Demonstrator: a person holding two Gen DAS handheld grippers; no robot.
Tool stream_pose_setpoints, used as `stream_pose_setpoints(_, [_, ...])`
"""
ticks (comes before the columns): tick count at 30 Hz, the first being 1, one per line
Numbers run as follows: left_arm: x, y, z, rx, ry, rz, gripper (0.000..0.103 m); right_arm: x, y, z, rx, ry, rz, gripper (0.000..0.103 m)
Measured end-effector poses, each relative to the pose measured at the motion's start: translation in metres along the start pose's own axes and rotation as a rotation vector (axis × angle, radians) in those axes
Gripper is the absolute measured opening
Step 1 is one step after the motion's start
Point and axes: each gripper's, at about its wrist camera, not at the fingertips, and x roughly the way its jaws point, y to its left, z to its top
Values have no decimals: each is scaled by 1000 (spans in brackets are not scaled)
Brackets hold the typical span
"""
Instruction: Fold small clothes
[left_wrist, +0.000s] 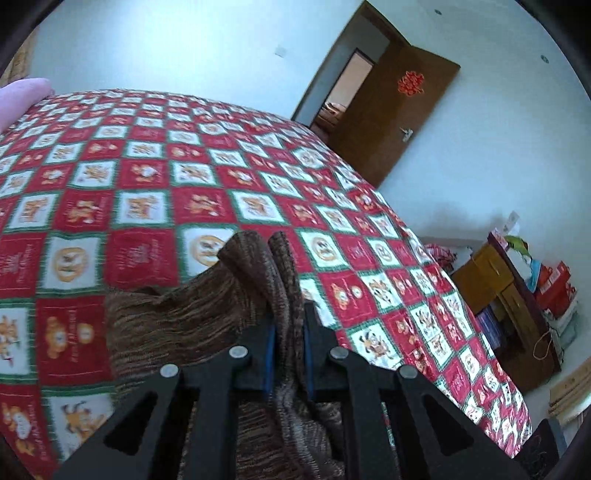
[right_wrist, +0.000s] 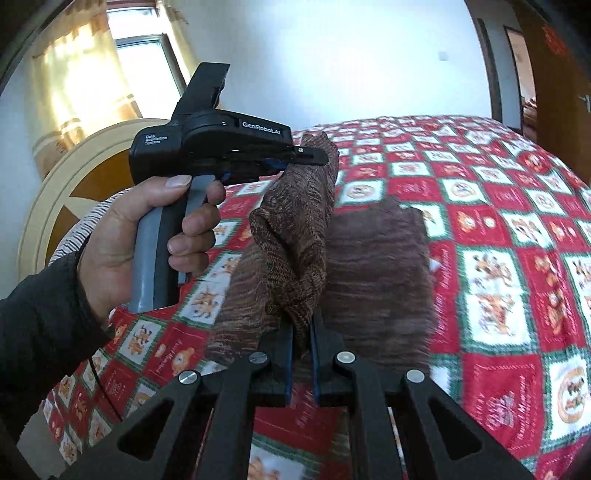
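1. Left gripper (left_wrist: 289, 332) and right gripper (right_wrist: 303, 339) both clamp the brown knit garment (right_wrist: 295, 229), frame centre, lifted over the bed quilt (right_wrist: 517, 229).
2. Mid-fold; next, lay the edge down evenly.

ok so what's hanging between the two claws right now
A bunched stretch of the brown knit garment spans from the left claw to the right claw, both clamped on it, above the checkered bedspread. The right wrist view shows it.
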Motion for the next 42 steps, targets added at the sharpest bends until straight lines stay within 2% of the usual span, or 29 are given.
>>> stream_pose_setpoints(5, [25,-19,-7,33,37,-1,13,-2,-27,-9,46,24,-25,7])
stream_pose_setpoints(13, [72,-38,-22,76,111,48,13,11,-66,-30,179,75,0,7])
stream_pose_setpoints(15, [80,-43,-26,87,125,87,17,14,-75,-33,211,89,5,7])
stream_pose_setpoints(18, [80,-46,-30,73,139,111,29,18,-88,-39,268,112,36,7])
stream_pose_setpoints(23, [49,-44,-43,135,69,188,64,18,-93,-42,292,117,62,7])
stream_pose_setpoints(26, [23,-32,-66,190,39,280,65,19,-96,-44,311,118,76,7])
stream_pose_setpoints(30, [5,-12,-100,239,51,343,65,18,-100,-47,339,117,98,7])
stream_pose_setpoints(33, [0,-12,-124,364,30,420,65,19,-95,-49,303,115,104,8])
stream_pose_setpoints(34, [-4,-15,-132,405,2,445,66,17,-92,-50,282,107,98,8])
stream_pose_setpoints(35, [-6,-16,-135,422,-13,465,74,15,-89,-51,260,100,84,9])
stream_pose_setpoints(36, [-7,-16,-136,421,-14,475,77,12,-88,-52,247,92,69,12])
stream_pose_setpoints(37, [-9,-13,-137,407,-15,474,81,9,-87,-51,236,82,43,30])
stream_pose_setpoints(39, [-14,-2,-135,351,-18,436,82,-5,-84,-47,207,51,-85,62])
stream_pose_setpoints(42, [-23,18,-131,240,-33,390,90,-24,-78,-27,183,-53,-160,61])
